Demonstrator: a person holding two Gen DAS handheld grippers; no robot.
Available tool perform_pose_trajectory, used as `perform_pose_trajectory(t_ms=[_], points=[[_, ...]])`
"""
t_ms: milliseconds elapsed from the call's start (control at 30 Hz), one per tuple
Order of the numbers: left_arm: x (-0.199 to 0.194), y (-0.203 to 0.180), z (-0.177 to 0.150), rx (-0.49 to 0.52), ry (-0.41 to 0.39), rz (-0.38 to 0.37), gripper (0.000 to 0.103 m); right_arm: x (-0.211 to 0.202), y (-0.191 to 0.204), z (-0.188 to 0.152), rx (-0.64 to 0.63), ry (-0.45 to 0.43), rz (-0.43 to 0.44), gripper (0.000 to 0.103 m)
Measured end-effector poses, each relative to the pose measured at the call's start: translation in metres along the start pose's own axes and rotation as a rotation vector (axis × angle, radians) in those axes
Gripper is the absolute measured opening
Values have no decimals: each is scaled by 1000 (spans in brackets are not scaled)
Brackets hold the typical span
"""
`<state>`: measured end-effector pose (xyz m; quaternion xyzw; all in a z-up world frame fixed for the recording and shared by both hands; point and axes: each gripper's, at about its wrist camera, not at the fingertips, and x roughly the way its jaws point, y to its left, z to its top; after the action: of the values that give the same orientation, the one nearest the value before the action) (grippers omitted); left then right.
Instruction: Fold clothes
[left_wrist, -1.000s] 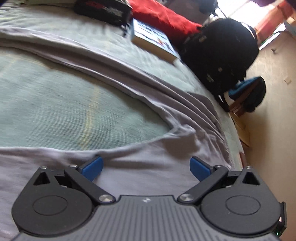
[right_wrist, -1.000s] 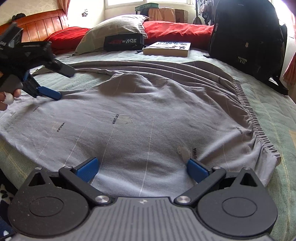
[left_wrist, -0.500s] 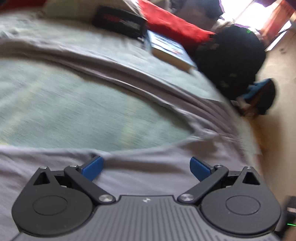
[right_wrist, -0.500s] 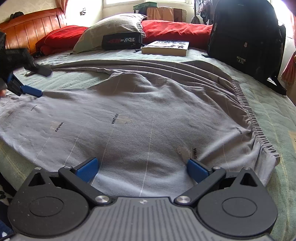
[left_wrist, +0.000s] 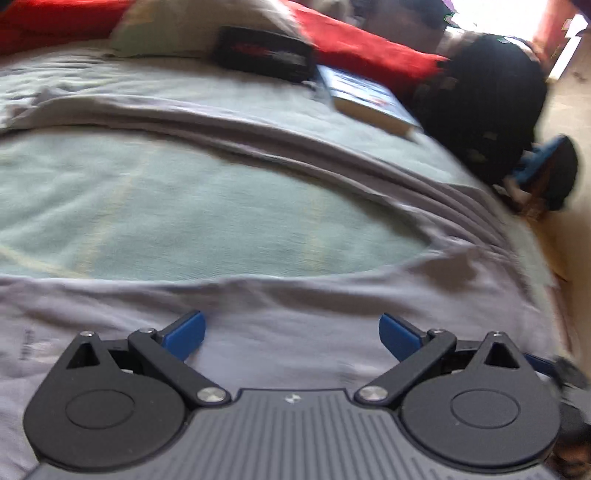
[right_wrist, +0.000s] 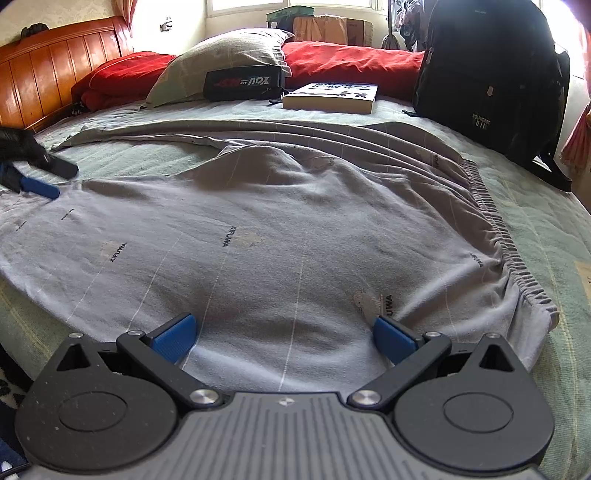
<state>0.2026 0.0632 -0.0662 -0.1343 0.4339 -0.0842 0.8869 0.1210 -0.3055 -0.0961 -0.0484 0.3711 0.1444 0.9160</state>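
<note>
1. The grey trousers (right_wrist: 295, 229) lie spread flat on a pale green bed cover (right_wrist: 546, 229), taking up most of the bed's near half.
2. The fabric is soft grey with thin pale lines running along it and small dark "XIFUWA" prints scattered over it. The gathered elastic waistband (right_wrist: 506, 240) runs down the right side. One leg stretches toward the left; the other lies further back as a long run of folds, with bare bed cover between the two.
3. The right gripper (right_wrist: 284, 336) is low over the near edge of the trousers, pointing across the bed toward the headboard. Its blue-tipped fingers (right_wrist: 173, 338) stand wide apart with nothing between them, grey cloth showing in the gap.
4. The left gripper (left_wrist: 291, 334) sits over the leg at the left side of the bed, angled across toward the waistband. Its fingers are also spread wide and hold nothing. This view is blurred.
5. In the right wrist view, the left gripper appears at the far left edge, one blue fingertip resting at the edge of the leg.
6. Beyond the trousers lie a book (right_wrist: 332, 96), a black pouch (right_wrist: 243, 83), a grey-green pillow (right_wrist: 221, 62) and red bedding (right_wrist: 351, 62). A black backpack (right_wrist: 487, 74) stands at the right, and a wooden headboard (right_wrist: 55, 74) is at the left.
</note>
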Motion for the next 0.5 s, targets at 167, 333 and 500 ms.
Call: perform_pose_trajectory(t_ms=[167, 333, 500], points=[[-19, 23, 8, -31, -71, 109, 100, 0, 0, 0, -1, 3, 0, 103], [-38, 59, 13, -59, 5, 145, 100, 1, 0, 2, -3, 11, -4, 103], [-40, 93, 1, -48, 7, 295, 100, 1, -1, 5, -1, 25, 3, 103]])
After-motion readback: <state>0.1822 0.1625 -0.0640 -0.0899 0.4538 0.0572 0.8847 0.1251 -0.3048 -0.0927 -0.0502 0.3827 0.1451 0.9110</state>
